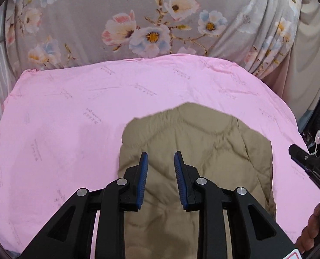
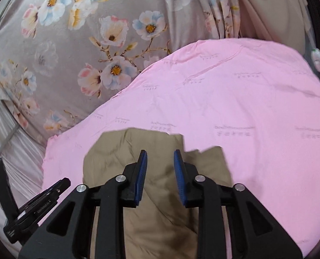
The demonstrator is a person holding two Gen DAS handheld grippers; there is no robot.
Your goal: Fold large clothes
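1. Left wrist view: the left tool [image 1: 161,157] has its 2 blue fingers a little apart, with nothing between them. It hangs over the tan puffy coat [image 1: 203,142]. The coat lies on a pink sheet [image 1: 73,108] on the bed. It fills the view from the middle down to 6 o'clock. The right tool [image 1: 308,161] peeks in at 3 o'clock. From here I cannot tell if it is open.

2. Right wrist view: the right tool [image 2: 160,156] has a small gap too, and it holds nothing. The coat [image 2: 116,151] sits from the middle down to 6 o'clock. The flower blanket [image 2: 95,43] is bunched up at 11 o'clock. The left tool [image 2: 52,188] shows at 8 o'clock.

3. How far along: the coat looks like a small, thick bundle with fairly neat edges, so I think much of the folding is done. Its far edge looks bumpy. Maybe 1 more fold or some tidying is left.
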